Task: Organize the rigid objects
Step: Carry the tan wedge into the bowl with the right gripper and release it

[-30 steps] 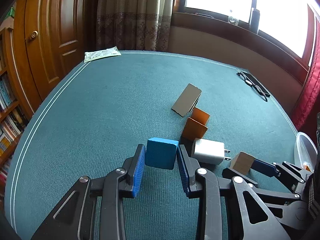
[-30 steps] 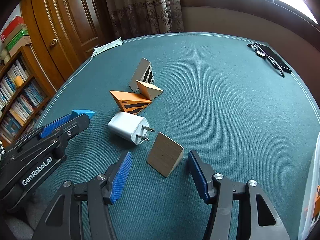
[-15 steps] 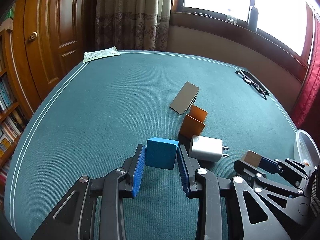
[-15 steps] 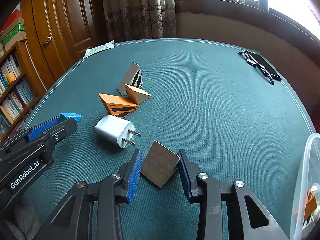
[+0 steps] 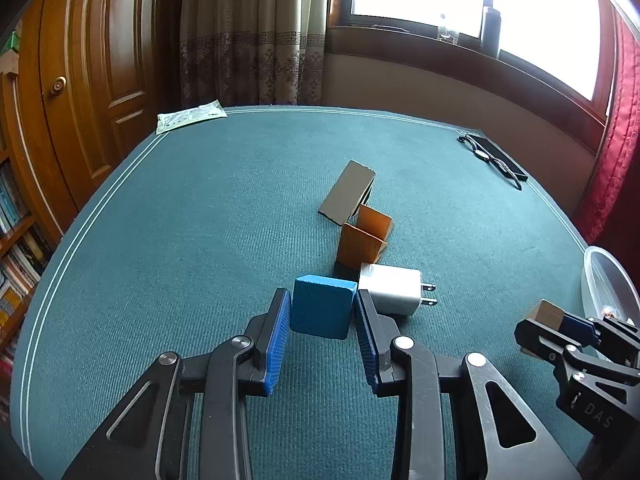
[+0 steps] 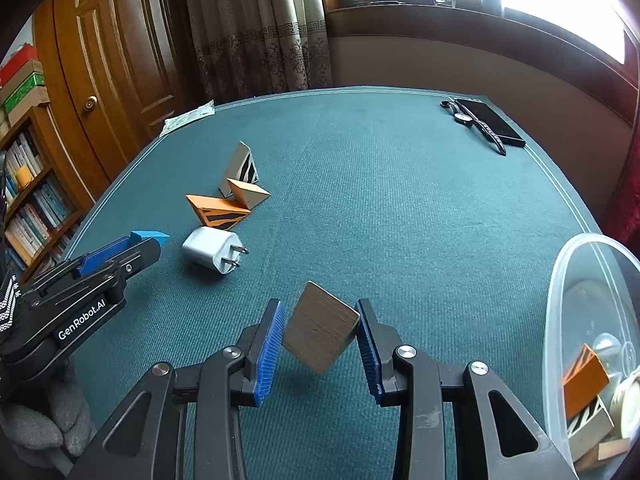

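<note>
Here, low in the frame's centre, the left gripper (image 5: 322, 312) is clamped on a blue block (image 5: 323, 306). Likewise the right gripper (image 6: 320, 330) pinches a tilted wooden wedge (image 6: 320, 328) above the green table (image 6: 400, 200), left of the clear container (image 6: 576, 280) at lower right.

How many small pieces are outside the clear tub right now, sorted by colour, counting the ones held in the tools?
Blue block: 1
Brown wedge: 1
Orange wedges: 2
Beige striped wedge: 1
White charger: 1
Total: 6
</note>
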### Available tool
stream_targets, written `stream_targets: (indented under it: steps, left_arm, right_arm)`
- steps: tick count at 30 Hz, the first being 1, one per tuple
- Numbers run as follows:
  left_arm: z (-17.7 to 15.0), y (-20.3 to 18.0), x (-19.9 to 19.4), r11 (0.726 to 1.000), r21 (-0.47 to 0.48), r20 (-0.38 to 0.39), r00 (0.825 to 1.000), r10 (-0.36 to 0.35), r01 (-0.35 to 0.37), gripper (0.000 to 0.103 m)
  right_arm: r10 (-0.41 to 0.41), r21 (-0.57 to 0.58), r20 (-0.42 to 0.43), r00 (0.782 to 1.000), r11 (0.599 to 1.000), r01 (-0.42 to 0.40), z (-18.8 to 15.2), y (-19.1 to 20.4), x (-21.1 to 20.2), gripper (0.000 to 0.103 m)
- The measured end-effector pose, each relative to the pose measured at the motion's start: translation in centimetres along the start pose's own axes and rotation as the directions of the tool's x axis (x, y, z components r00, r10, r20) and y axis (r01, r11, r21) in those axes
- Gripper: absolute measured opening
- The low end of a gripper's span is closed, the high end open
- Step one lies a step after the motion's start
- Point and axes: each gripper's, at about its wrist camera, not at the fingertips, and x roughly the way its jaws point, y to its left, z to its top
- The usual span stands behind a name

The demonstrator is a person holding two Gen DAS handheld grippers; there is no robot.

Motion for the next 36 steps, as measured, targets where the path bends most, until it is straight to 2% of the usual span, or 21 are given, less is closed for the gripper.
stream_targets:
  steps: [15,27,36]
  left_arm:
    - [-0.8,-2.5,-0.3,0.999,0.039,-0.022,0.999,-0.027,0.027,0.033]
    - [-1.4,-4.4,-0.5,0.997,0.063,-0.038,0.998,-0.046,0.048,0.033]
    - [-1.5,-6.1,-0.5,0.995,0.084,-0.05,0.997,-0.057,0.061,0.033]
  right_arm:
    - [-0.052,0.089,0.058,0.997,0.995,0.046,-0.8,-4.1,-3.3,0.038]
    - [-0.17,0.208,0.109,0.979,0.967,0.144,-1.7,-10.5,-6.8,0.038]
    - [-0.258,0.295,0.092,0.962,0.93,0.221,-3.7,-15.2,-8.4,0.038]
